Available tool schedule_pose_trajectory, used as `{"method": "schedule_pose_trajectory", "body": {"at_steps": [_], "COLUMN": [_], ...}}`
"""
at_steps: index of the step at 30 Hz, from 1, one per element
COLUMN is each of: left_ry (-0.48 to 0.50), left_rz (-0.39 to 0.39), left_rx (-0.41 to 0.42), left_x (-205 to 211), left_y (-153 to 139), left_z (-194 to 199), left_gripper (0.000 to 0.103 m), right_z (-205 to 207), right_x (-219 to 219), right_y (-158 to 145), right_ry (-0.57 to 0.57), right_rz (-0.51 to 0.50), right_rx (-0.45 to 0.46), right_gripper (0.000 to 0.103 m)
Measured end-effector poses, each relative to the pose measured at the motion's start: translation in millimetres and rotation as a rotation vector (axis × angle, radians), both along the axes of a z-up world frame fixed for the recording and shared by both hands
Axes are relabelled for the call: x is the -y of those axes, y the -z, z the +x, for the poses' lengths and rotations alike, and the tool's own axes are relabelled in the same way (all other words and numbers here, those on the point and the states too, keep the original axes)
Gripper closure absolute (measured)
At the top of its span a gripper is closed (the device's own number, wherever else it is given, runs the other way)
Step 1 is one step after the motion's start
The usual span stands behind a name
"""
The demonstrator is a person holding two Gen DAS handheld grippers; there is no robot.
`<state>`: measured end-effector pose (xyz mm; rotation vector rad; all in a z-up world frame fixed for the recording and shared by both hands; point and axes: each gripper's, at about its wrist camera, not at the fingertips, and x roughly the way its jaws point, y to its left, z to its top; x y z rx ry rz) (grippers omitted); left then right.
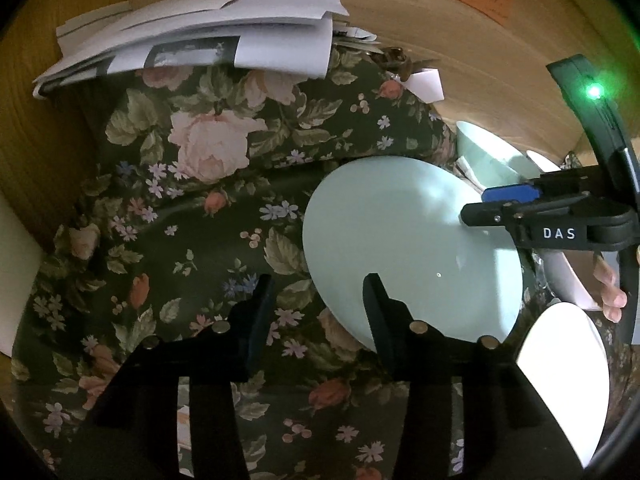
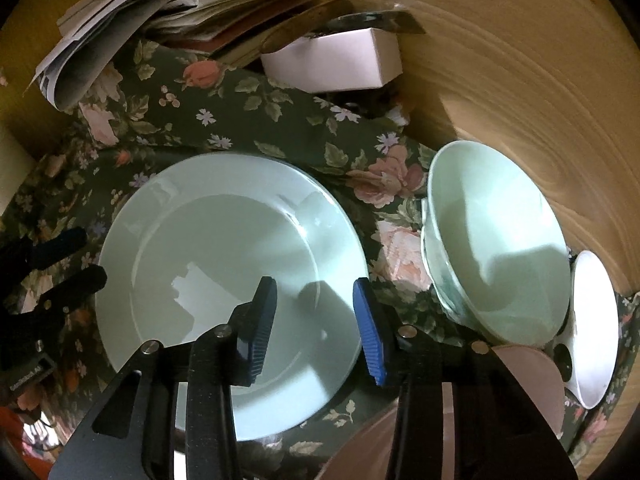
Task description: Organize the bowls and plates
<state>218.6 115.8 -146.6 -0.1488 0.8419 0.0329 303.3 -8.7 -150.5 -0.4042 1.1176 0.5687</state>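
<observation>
A pale green plate lies flat on the floral tablecloth; it also shows in the left wrist view. My right gripper is open and empty, its blue-padded fingers hovering over the plate's near part; it shows from the side in the left wrist view. My left gripper is open and empty, beside the plate's left edge; it shows at the left edge of the right wrist view. A stack of pale green bowls stands to the plate's right. A white bowl lies beyond it.
A pile of papers and a white box sit at the back of the table. A wooden wall runs behind and to the right. A white dish shows at the lower right of the left wrist view.
</observation>
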Motion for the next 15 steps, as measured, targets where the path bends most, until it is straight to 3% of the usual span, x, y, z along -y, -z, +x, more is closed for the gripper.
{"method": "schedule_pose_trajectory", "body": {"at_steps": [4,10,15], "left_ry": [0.003,0.005,0.002], "left_rz": [-0.005,-0.007,-0.015], "left_rx": [0.0,0.005,0.009], "left_x": [-1,1,-2], "left_y": [0,0,-1], "left_z": [-2,-3,-8], "left_gripper": [0.059,0.059,0.059], "right_z": [1,16,30], "right_x": [-7,-5,4], "right_y": [0,-4,2], "right_ry": [0.035,0.067,0.078], "right_rz": [-0.016,-0.023,-0.027], "right_rx": [0.036,0.044,-0.004], "right_gripper": [0.074,0.073,0.071]}}
